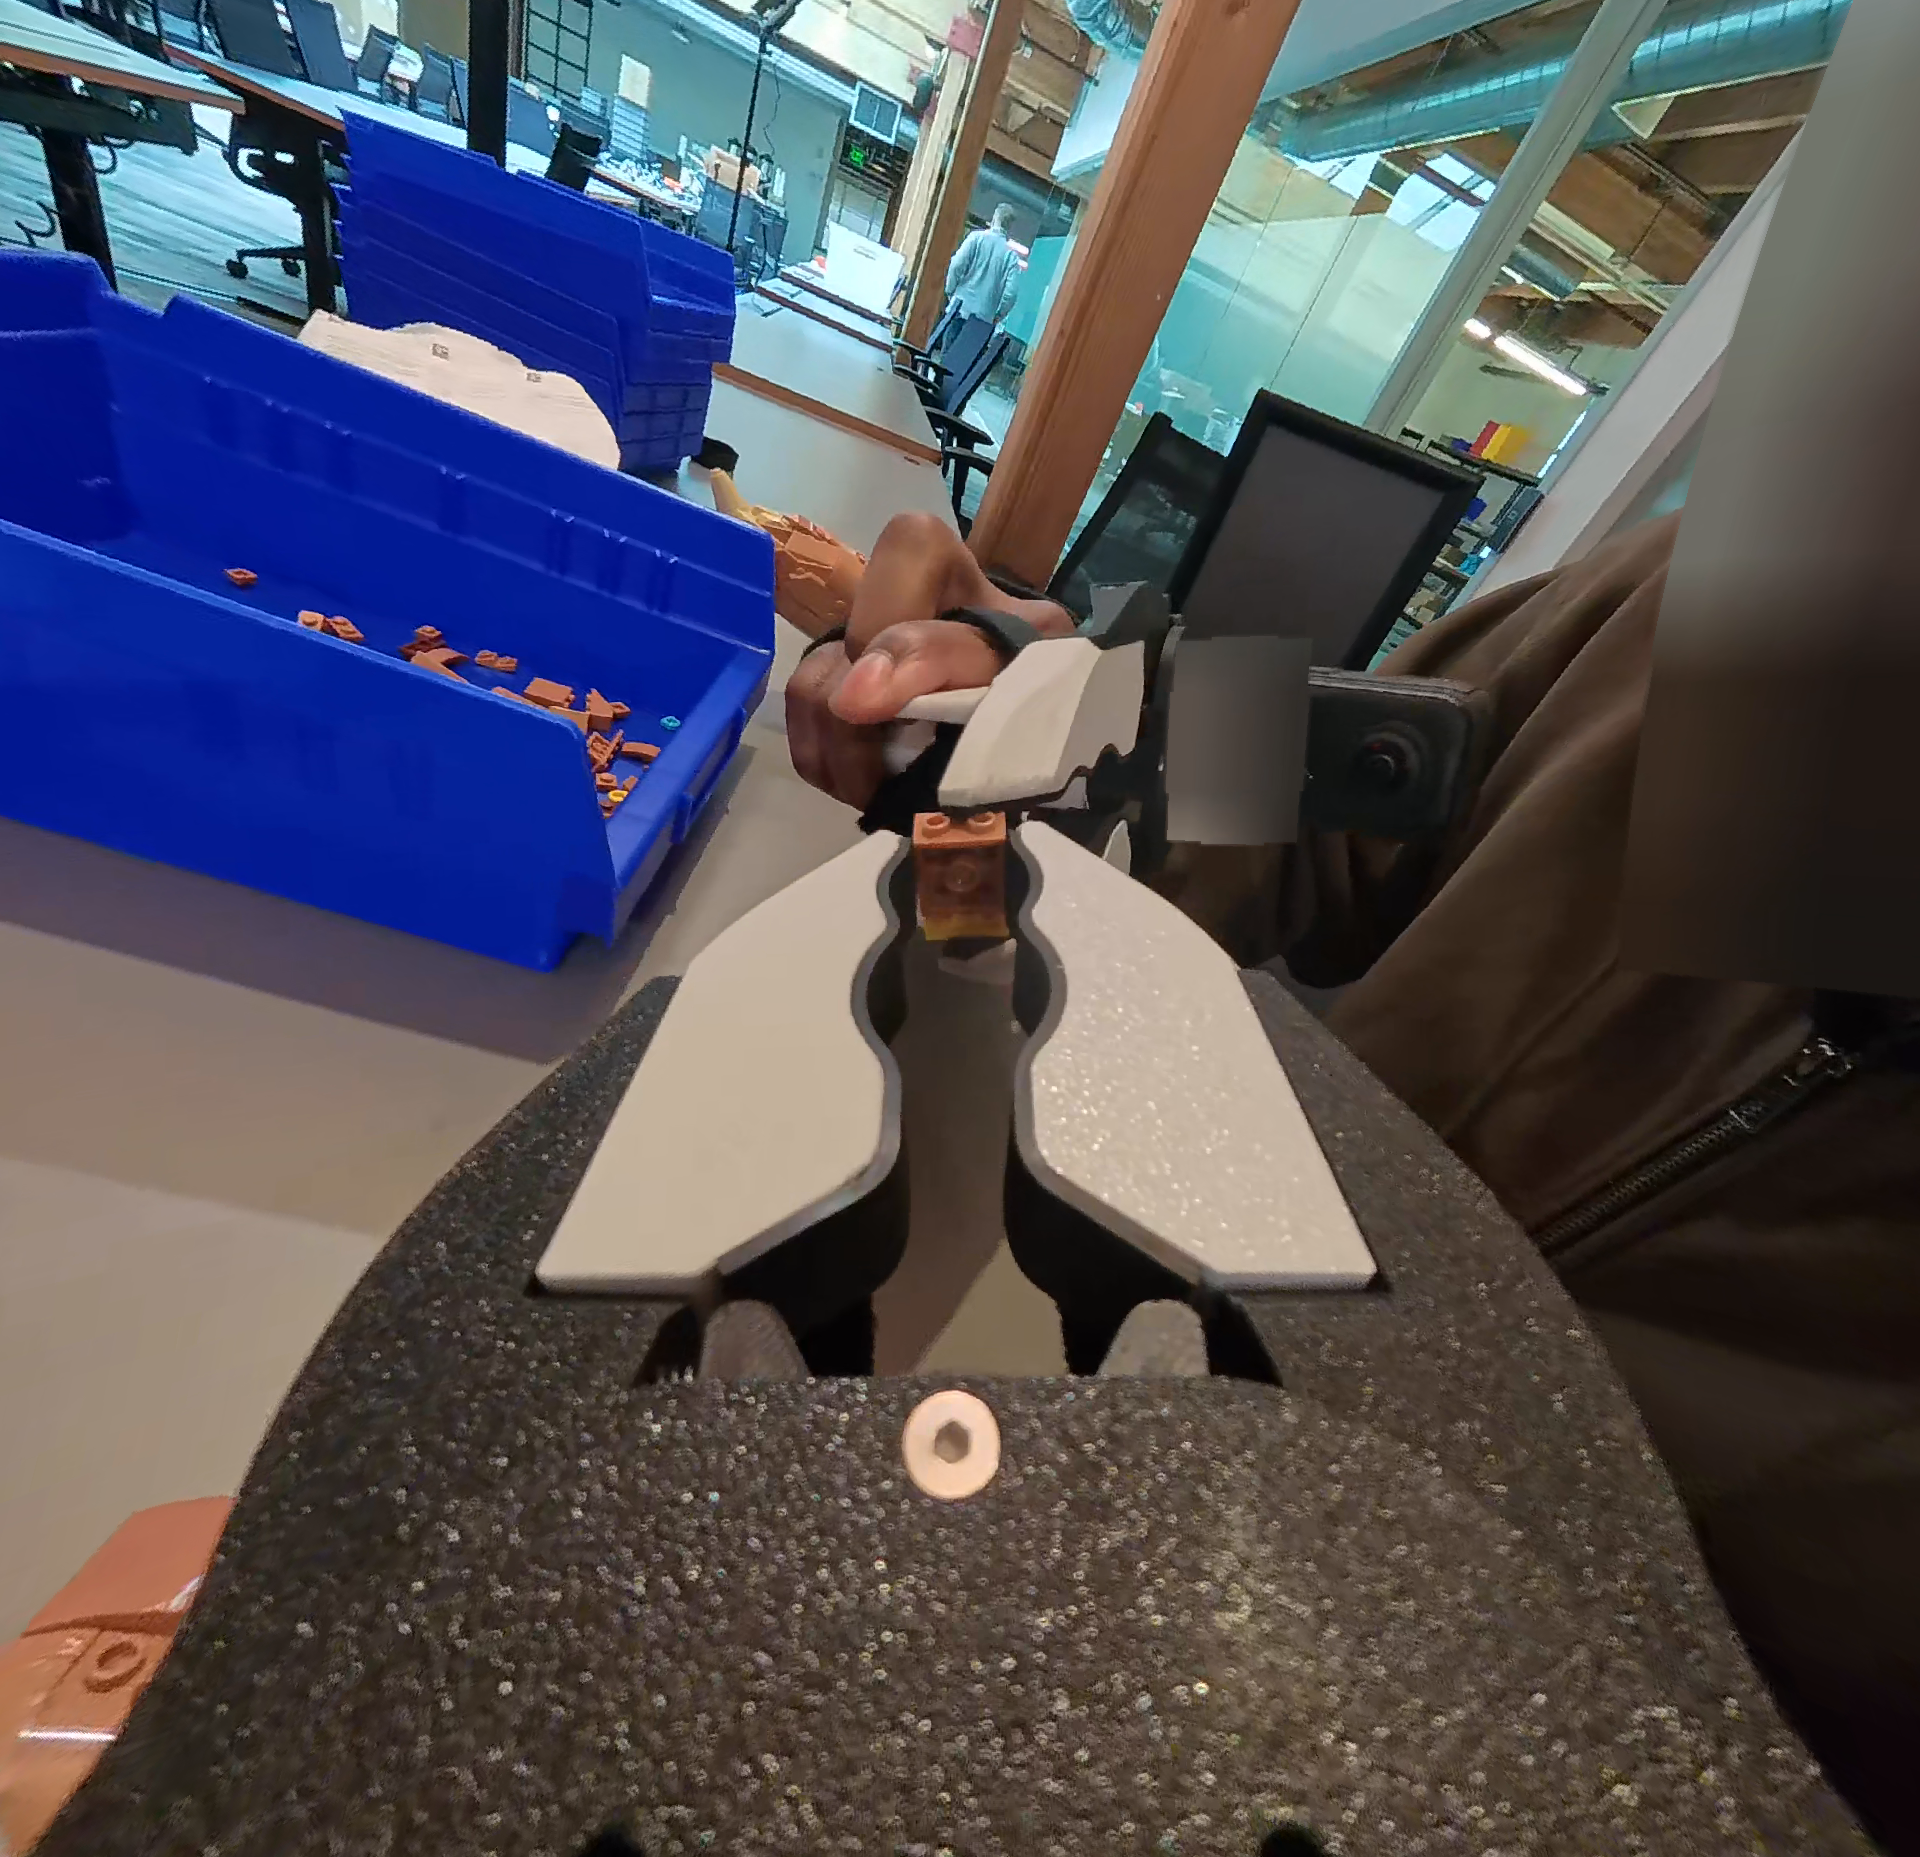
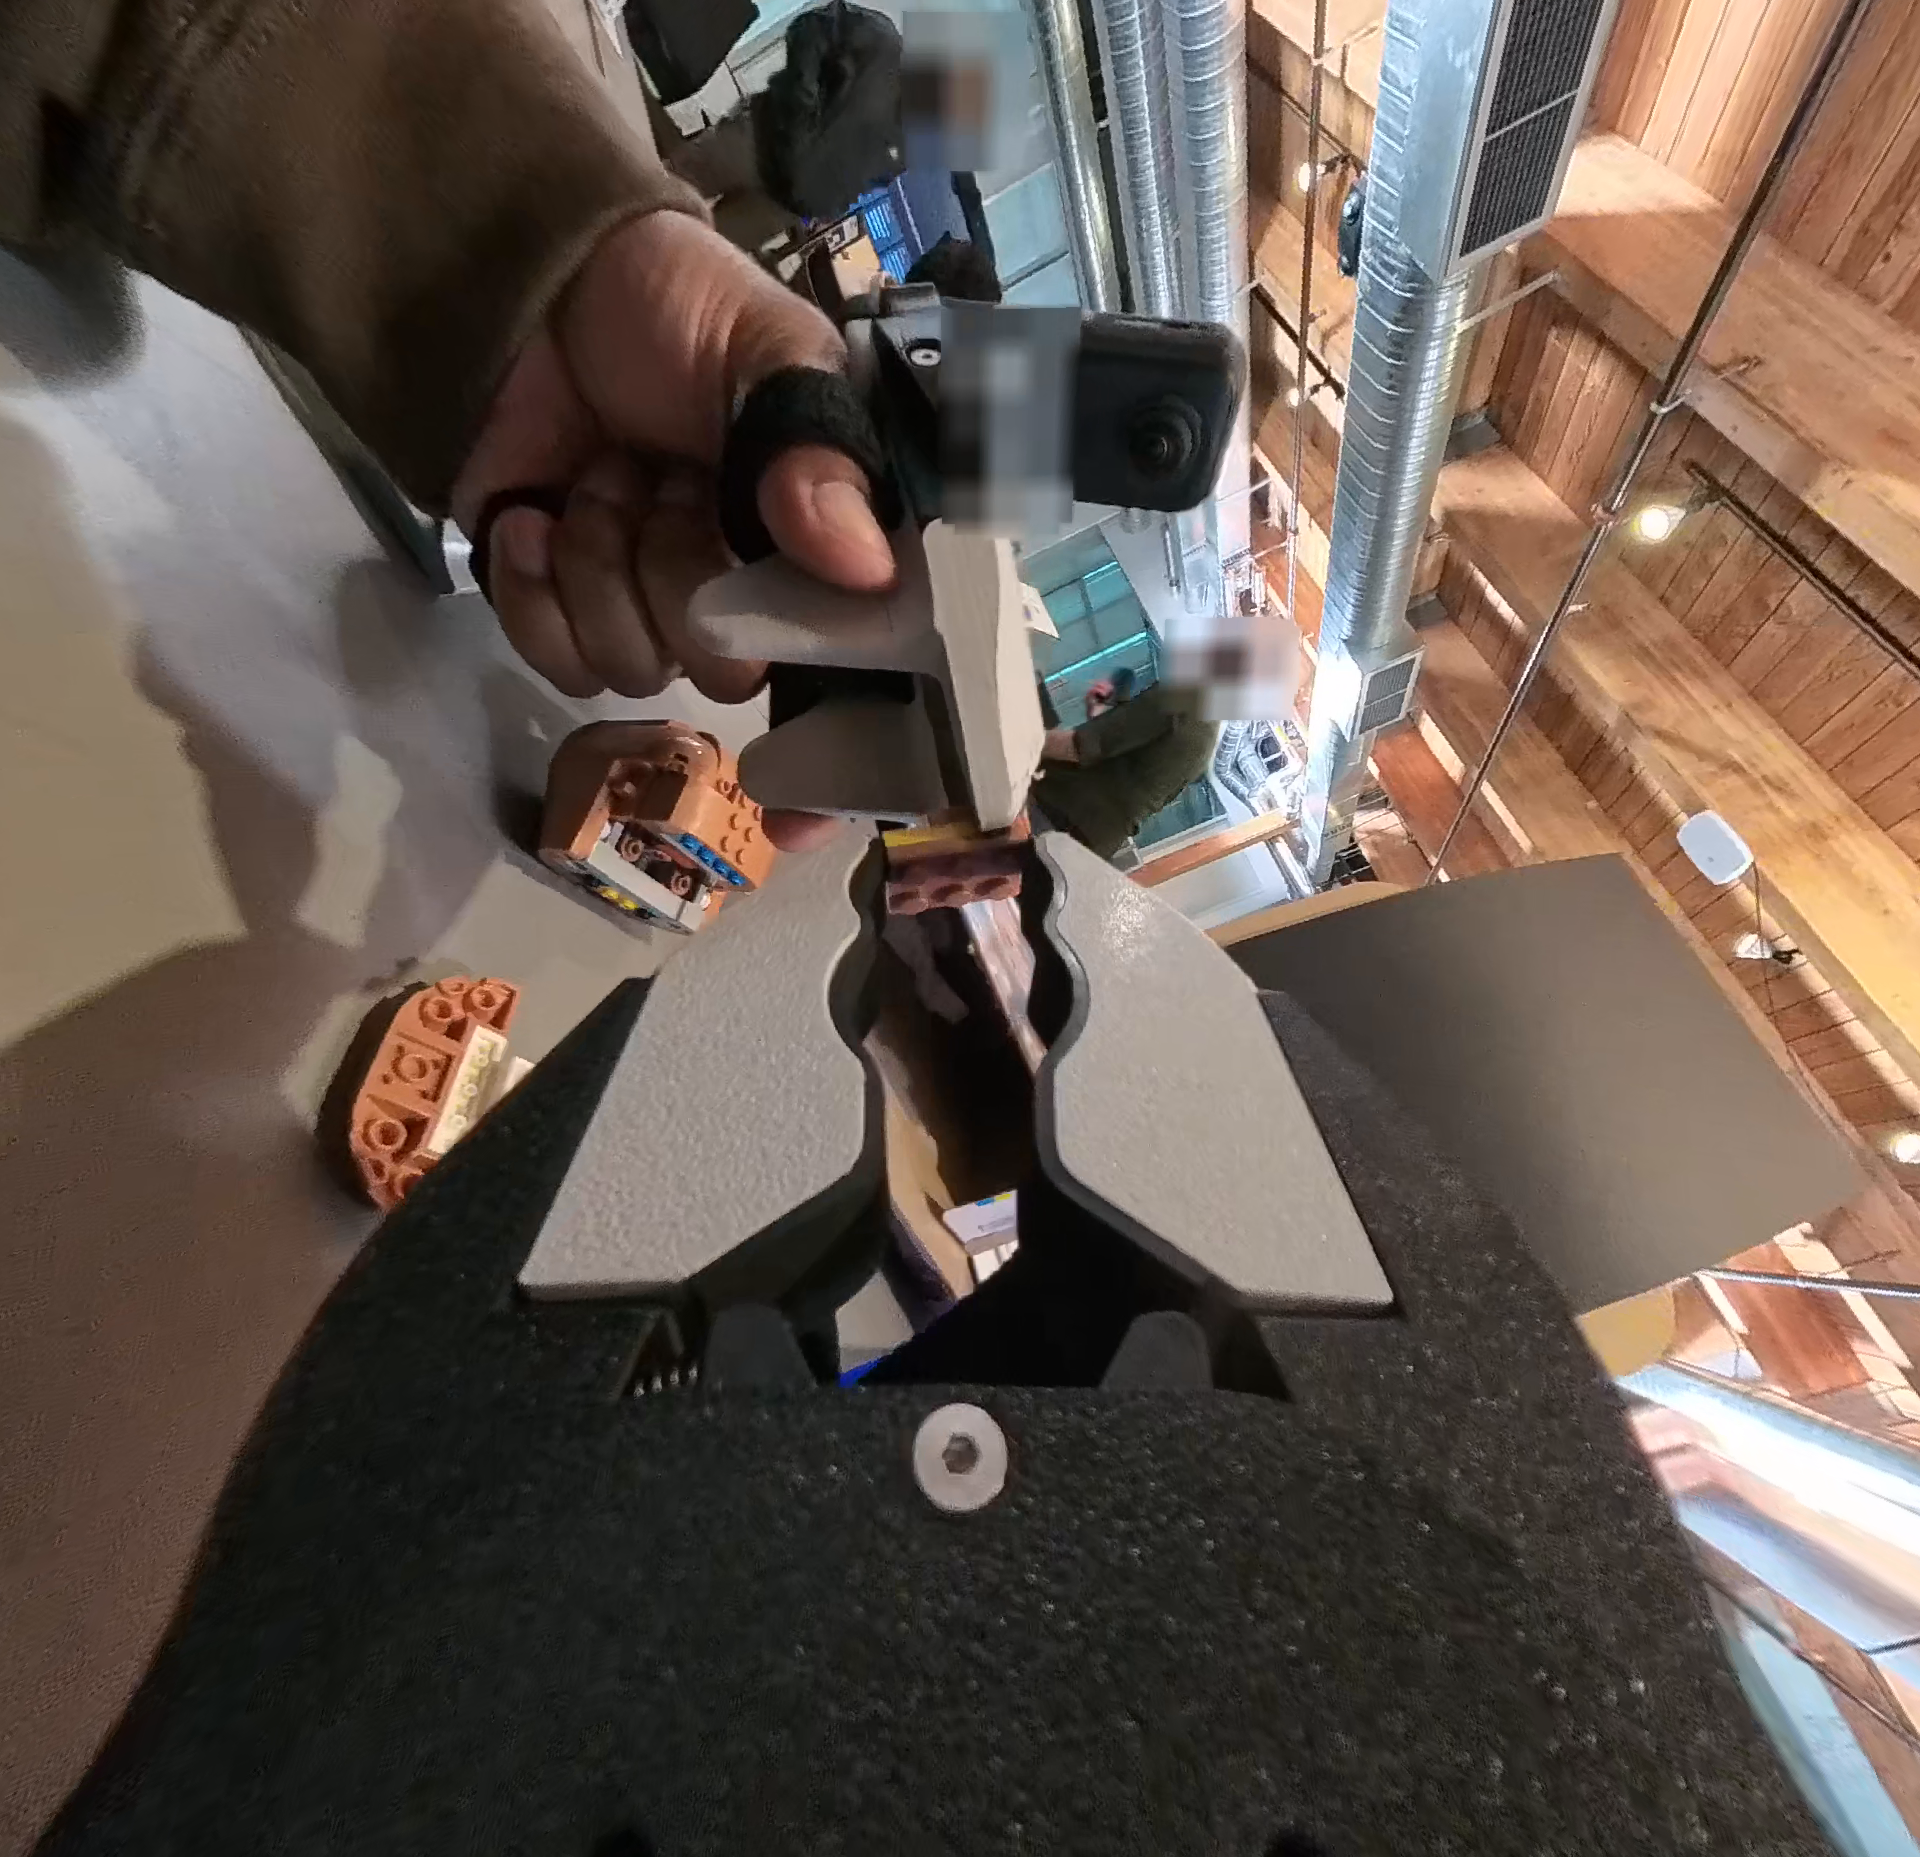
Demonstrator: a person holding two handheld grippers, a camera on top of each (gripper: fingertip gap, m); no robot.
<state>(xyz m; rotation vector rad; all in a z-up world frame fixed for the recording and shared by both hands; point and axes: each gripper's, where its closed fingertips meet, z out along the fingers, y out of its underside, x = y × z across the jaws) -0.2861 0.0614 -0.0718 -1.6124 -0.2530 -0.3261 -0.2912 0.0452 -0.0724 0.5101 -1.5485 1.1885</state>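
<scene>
Left gripper [image 1: 958,877] jaws pinch a small brown brick stack [image 1: 957,880]. Right gripper [image 2: 951,872] jaws clamp its far brown plate [image 2: 951,877], tips meeting.

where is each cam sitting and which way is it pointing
Left wrist view: sits on the left claw, facing forward along its fingers over a grey table with a blue bin; shows the person's right hand and brown jacket.
Right wrist view: sits on the right claw, tilted up toward wooden ceiling and ducts; shows the left hand and sleeve.
Shared: each sees the other claw opposite, both shut on the small brown brick stack between them.
</scene>
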